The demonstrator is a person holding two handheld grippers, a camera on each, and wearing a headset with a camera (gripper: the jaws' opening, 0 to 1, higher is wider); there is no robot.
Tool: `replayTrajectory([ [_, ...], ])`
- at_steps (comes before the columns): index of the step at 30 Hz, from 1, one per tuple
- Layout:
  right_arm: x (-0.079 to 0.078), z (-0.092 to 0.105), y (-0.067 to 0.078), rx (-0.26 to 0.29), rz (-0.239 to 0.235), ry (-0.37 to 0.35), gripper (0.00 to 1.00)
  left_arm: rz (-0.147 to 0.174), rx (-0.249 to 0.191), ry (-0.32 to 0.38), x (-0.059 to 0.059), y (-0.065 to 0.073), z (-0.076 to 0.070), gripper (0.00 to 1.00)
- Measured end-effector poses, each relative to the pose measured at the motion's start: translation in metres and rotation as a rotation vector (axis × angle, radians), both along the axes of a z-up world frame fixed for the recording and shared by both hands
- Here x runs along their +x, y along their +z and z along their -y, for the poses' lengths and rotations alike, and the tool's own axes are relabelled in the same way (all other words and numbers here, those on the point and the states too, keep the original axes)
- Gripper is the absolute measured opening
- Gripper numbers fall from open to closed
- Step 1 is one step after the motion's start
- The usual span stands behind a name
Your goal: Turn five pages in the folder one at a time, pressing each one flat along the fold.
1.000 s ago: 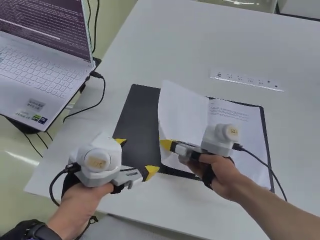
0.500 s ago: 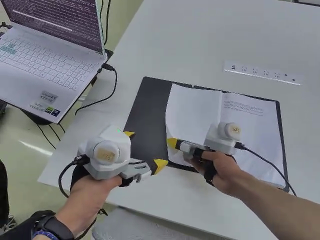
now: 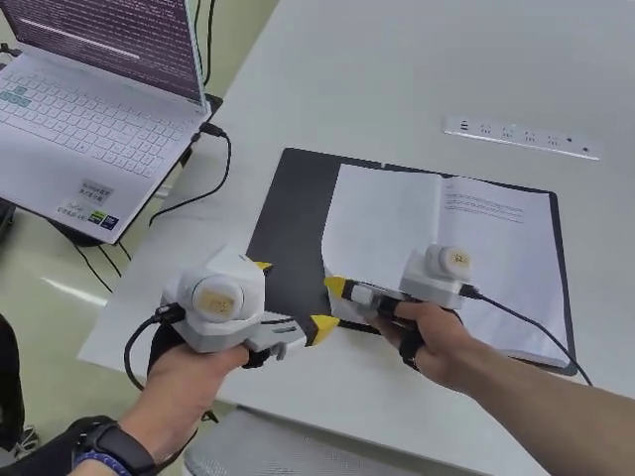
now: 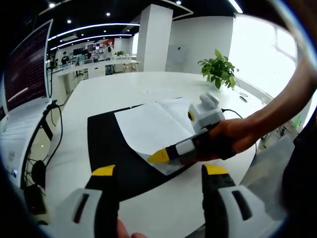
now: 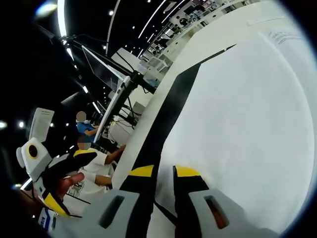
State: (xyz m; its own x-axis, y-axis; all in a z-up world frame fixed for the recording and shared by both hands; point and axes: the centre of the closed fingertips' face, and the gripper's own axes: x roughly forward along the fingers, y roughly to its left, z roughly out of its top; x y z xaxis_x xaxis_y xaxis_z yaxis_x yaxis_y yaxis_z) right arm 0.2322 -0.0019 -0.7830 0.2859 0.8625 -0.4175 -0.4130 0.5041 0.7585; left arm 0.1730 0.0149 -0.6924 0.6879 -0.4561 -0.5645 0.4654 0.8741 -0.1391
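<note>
White laminate tabletop (image 3: 397,79) in an open-plan office; the head view serves as the clock face. Item one: black flat folder (image 3: 288,228), open at the centre, its left cover bare, presumably so turned sheets can land on it. Item two: white paper page (image 3: 382,223), blank side up, bowed over from the fold toward seven o'clock and judged to be mid-turn; its near-left corner stands off the cover. Item three: right tool (image 3: 337,288), white body with yellow-tipped jaws, at six o'clock. Its jaws are pressed together on that corner of the page, an edge grip that likely lets the sheet swing on its binding without creasing. Item four: left tool (image 3: 291,297), same make, at seven o'clock over the folder's near edge, jaws spread and holding nothing. It is judged to be waiting to press along the fold once the page lies flat. Item five: printed white sheet (image 3: 506,248) at three o'clock, flat in the folder; the few lines of type at its head are too small to read. Item six: silver laptop (image 3: 79,129) at ten o'clock; the pale text on its screen and the stickers on its palm rest are both illegible. Item seven: white power strip (image 3: 521,137) at one o'clock, no readable marking.
</note>
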Motion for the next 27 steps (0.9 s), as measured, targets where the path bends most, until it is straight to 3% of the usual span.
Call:
replayTrajectory([
  [3,0.0,-0.001,0.002,0.02,-0.015,-0.007,0.16,-0.006,-0.004,-0.006,-0.001,-0.001,0.001,0.66],
  [6,-0.001,-0.002,0.011,0.095,-0.051,-0.039,0.24,-0.016,-0.006,-0.011,-0.003,-0.003,0.003,0.65],
  [15,0.002,0.007,0.015,0.13,-0.053,-0.06,0.37,-0.039,0.0,-0.037,0.0,-0.01,0.008,0.62],
  [27,0.017,0.05,0.043,0.127,0.06,-0.1,0.36,-0.06,0.044,-0.059,0.016,-0.019,0.01,0.53],
])
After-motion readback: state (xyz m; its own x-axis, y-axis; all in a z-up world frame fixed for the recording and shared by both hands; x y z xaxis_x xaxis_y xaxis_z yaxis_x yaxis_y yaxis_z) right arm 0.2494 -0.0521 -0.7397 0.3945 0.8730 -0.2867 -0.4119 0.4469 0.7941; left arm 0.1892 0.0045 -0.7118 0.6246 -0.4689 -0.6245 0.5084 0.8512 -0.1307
